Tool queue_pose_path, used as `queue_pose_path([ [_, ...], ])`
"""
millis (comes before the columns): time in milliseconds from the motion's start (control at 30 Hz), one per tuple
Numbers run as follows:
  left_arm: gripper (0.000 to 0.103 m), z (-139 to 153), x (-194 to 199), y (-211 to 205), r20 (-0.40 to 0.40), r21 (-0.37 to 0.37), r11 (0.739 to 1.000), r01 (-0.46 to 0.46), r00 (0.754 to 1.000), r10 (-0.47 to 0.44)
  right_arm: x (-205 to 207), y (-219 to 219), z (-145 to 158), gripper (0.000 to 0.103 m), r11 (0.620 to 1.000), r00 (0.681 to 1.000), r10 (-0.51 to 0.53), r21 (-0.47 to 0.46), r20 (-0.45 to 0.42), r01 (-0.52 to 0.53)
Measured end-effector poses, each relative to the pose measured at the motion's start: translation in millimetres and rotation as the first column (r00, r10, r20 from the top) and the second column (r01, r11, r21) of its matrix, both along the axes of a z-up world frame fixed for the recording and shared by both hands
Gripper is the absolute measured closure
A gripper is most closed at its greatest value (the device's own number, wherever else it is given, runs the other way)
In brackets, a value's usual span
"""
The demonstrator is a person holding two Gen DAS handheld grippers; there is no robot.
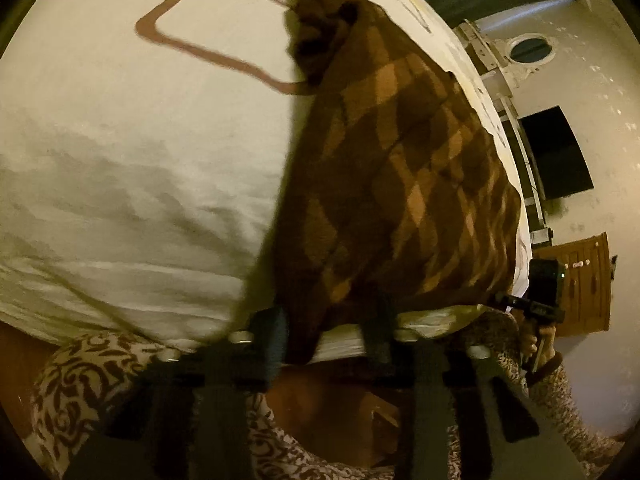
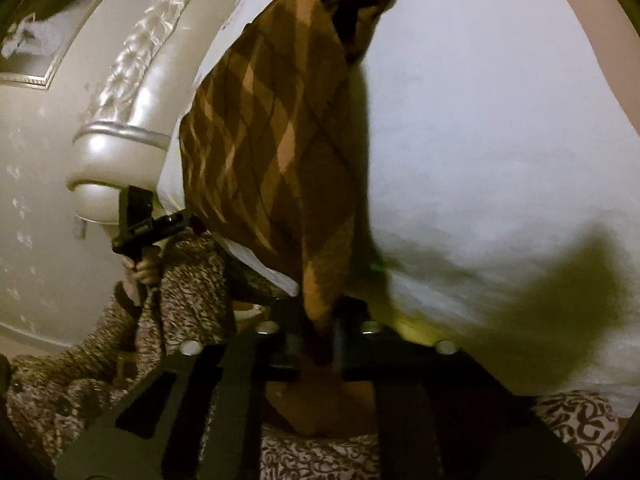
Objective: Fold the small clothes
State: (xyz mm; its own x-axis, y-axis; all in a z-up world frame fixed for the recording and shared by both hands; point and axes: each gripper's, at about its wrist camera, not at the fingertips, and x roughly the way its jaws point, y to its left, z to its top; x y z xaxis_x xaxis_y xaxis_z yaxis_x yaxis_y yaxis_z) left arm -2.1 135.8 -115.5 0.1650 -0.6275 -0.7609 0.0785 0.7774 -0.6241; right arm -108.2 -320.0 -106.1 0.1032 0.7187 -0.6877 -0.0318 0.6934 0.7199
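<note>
The brown checked garment (image 1: 400,184) is pinched at its near edge by the left gripper (image 1: 332,336) and the right gripper (image 2: 320,332); if pulled unevenly, a corner could be lost.

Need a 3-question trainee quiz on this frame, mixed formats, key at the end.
1. True or false: the brown diamond-patterned garment lies on a white bed sheet.
2. Multiple choice: the right gripper is A) open above the sheet, B) shut on the garment's near edge, C) holding a picture frame.
3. Fill in: the left gripper has cloth between its ____.

Key: 1 true; 2 B; 3 fingers.
</note>
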Motion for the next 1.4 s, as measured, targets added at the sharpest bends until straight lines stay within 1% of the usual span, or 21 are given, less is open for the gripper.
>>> queue_pose_path([
  [33, 0.096, -3, 0, 0, -0.022, -0.017, 1.000, -0.002, 1.000, 0.001, -1, 1, 2, 0.098, 1.000, 1.000, -0.004, -0.005, 0.007, 0.005],
  [67, 0.096, -4, 0, 1, -0.027, -0.017, 1.000, -0.004, 1.000, 0.003, -1, 0, 3, 0.098, 1.000, 1.000, -0.010, -0.005, 0.013, 0.010],
  [133, 0.097, 0, -1, -1, -0.007, -0.018, 1.000, 0.015, 1.000, -0.015, -4, 0, 12, 0.098, 1.000, 0.999, -0.029, 0.008, 0.030, 0.029],
  [167, 0.097, 3, -2, -1, 0.002, -0.030, 0.999, 0.023, 1.000, -0.023, -6, 0, 17, 0.098, 0.999, 0.998, -0.037, 0.018, 0.041, 0.037],
  [200, 0.097, 8, -4, -1, 0.012, -0.068, 0.997, 0.029, 1.000, -0.028, -8, 1, 22, 0.098, 0.999, 0.998, -0.041, 0.025, 0.051, 0.039],
  [267, 0.097, 19, -10, 4, 0.044, -0.173, 0.985, 0.028, 0.999, -0.021, -13, 2, 35, 0.098, 0.998, 0.995, -0.048, 0.045, 0.083, 0.044],
  [367, 0.097, 45, -24, 16, 0.116, -0.311, 0.950, 0.034, 0.993, 0.003, -23, 1, 57, 0.098, 0.993, 0.989, -0.072, 0.103, 0.128, 0.059],
  [433, 0.097, 64, -35, 22, 0.156, -0.371, 0.927, 0.042, 0.988, 0.018, -29, 1, 71, 0.098, 0.990, 0.984, -0.081, 0.129, 0.157, 0.061],
  [500, 0.097, 79, -46, 27, 0.178, -0.419, 0.907, 0.045, 0.983, 0.034, -37, -2, 87, 0.098, 0.983, 0.977, -0.100, 0.173, 0.188, 0.067],
  [533, 0.097, 88, -53, 30, 0.188, -0.454, 0.890, 0.044, 0.981, 0.048, -41, -4, 96, 0.098, 0.978, 0.973, -0.110, 0.199, 0.201, 0.070],
  [633, 0.097, 104, -66, 39, 0.192, -0.522, 0.852, 0.024, 0.977, 0.090, -49, -11, 116, 0.098, 0.962, 0.962, -0.143, 0.260, 0.232, 0.080],
  [700, 0.097, 113, -72, 44, 0.190, -0.555, 0.832, 0.005, 0.974, 0.121, -51, -16, 127, 0.098, 0.950, 0.955, -0.169, 0.298, 0.245, 0.091],
  [833, 0.097, 132, -68, 52, 0.179, -0.618, 0.784, -0.064, 0.959, 0.219, -43, -28, 142, 0.098, 0.913, 0.936, -0.239, 0.388, 0.257, 0.127],
  [867, 0.097, 135, -65, 52, 0.170, -0.627, 0.774, -0.084, 0.955, 0.242, -40, -30, 143, 0.098, 0.907, 0.934, -0.249, 0.399, 0.255, 0.133],
  [933, 0.097, 140, -44, 48, 0.147, -0.629, 0.766, -0.134, 0.947, 0.286, -26, -36, 144, 0.098, 0.897, 0.925, -0.279, 0.415, 0.258, 0.154],
  [1000, 0.097, 143, -23, 46, 0.136, -0.622, 0.765, -0.167, 0.939, 0.316, -11, -40, 144, 0.098, 0.891, 0.918, -0.299, 0.421, 0.258, 0.172],
  [1100, 0.097, 139, 14, 47, 0.114, -0.617, 0.761, -0.200, 0.934, 0.338, 22, -45, 144, 0.098, 0.881, 0.903, -0.337, 0.428, 0.266, 0.202],
  [1200, 0.097, 126, 62, 40, 0.077, -0.600, 0.762, -0.244, 0.930, 0.359, 59, -49, 137, 0.098, 0.869, 0.890, -0.374, 0.434, 0.260, 0.238],
  [1233, 0.097, 121, 74, 40, 0.066, -0.588, 0.763, -0.269, 0.924, 0.377, 71, -52, 134, 0.098, 0.865, 0.886, -0.386, 0.436, 0.257, 0.250],
  [1300, 0.097, 109, 97, 37, 0.046, -0.574, 0.762, -0.301, 0.917, 0.397, 101, -56, 123, 0.098, 0.844, 0.880, -0.417, 0.456, 0.227, 0.282],
  [1400, 0.097, 88, 132, 33, 0.006, -0.537, 0.766, -0.354, 0.906, 0.423, 135, -57, 107, 0.098, 0.840, 0.878, -0.437, 0.439, 0.197, 0.320],
])
